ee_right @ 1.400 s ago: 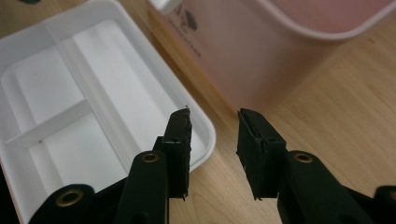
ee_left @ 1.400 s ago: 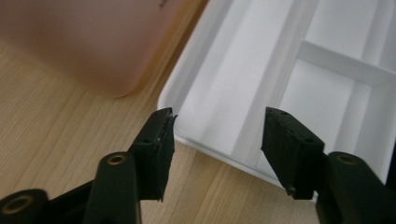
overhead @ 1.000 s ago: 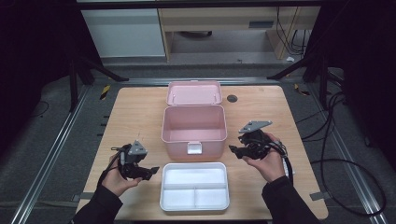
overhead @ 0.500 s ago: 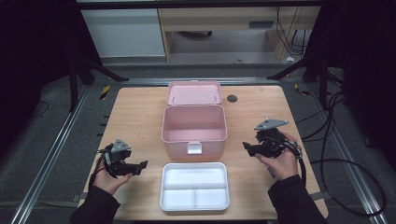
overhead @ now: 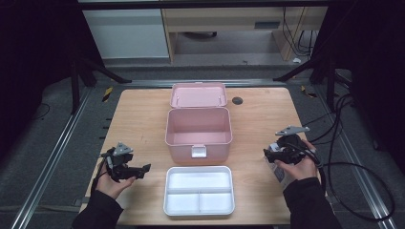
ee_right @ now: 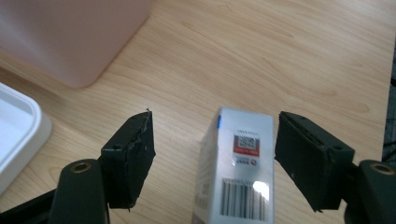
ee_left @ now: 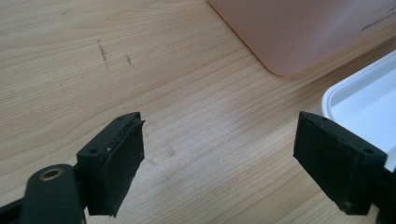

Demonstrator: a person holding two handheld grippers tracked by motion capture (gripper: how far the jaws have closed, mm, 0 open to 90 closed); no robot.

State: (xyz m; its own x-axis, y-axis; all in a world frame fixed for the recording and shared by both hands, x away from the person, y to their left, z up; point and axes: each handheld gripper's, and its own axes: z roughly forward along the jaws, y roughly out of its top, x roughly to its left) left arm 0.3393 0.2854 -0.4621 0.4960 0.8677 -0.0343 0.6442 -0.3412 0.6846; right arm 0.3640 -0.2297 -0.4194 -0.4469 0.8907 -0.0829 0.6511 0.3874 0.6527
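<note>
Now my right gripper [ee_right: 215,154] has its fingers [ee_right: 130,158] just opening, spread wide on either side of a small white box [ee_right: 238,172] with a barcode and a red label. The box stands between them on the counter [ee_right: 261,56]; the right finger sits just beside its wall and the left one is apart from it, so neither pad is pressing. To take it well, I judge I should centre the box between the pads, keep them level with its flat sides, and close low enough that it cannot tip. From above, that box [overhead: 278,172] peeks out beside my right hand [overhead: 298,164], near the counter's right edge.

My left gripper [ee_left: 219,163] is released too, nothing between its fingers, resting over bare wood.

Between my hands lies a white divided tray [overhead: 199,190], close to the near edge. Just behind it stands a pink bin [overhead: 198,134], open and seemingly empty, with its lid [overhead: 198,95] lying flat beyond it.

Farther off, metal rails frame the counter, dark floor surrounds it, and pale cabinets [overhead: 129,33] stand at the back.
</note>
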